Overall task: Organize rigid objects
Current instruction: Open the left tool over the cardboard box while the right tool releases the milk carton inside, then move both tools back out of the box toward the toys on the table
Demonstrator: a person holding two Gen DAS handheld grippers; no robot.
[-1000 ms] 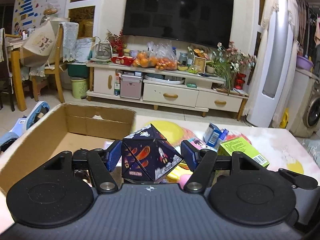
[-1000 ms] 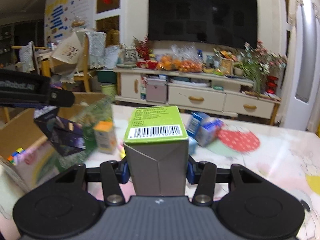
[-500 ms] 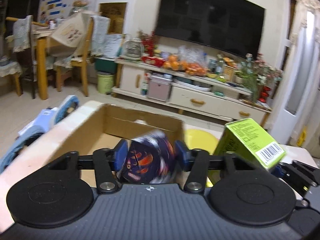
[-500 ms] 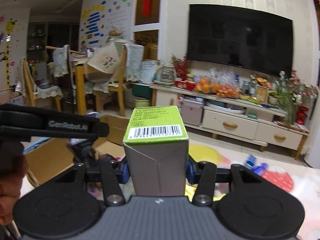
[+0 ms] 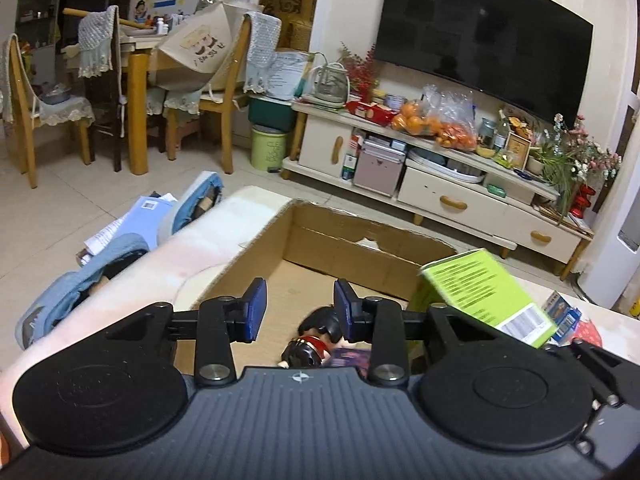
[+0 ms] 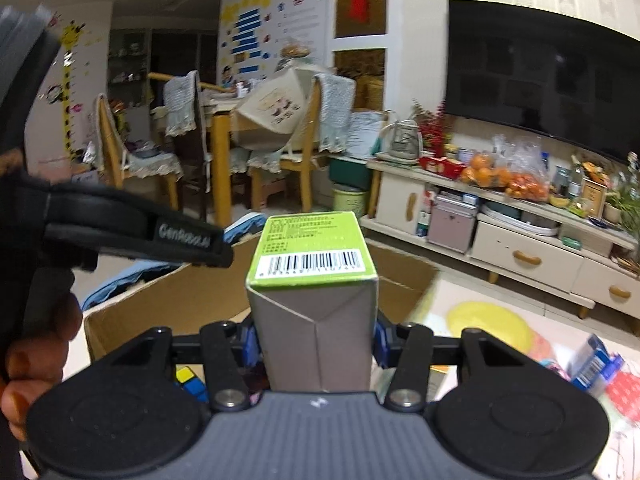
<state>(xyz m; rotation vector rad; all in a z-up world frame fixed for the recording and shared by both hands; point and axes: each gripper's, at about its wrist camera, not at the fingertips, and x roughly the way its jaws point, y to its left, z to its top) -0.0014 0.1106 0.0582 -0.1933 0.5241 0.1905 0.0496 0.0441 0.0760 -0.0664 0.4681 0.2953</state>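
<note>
Bkgd: TV (image 5: 484, 36) on wall, oranges (image 5: 416, 122) on cabinet (image 5: 448, 196) below, wooden chairs (image 5: 224, 92) at left, green bin (image 5: 269, 149) w/ them.

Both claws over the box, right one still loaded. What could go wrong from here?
1. The two claws are close: the green carton in the right claw hangs right beside the open left claw, so they could bump.
2. The cardboard box already holds a toy figure and a puzzle cube; a dropped carton may land on them and tip.
</note>
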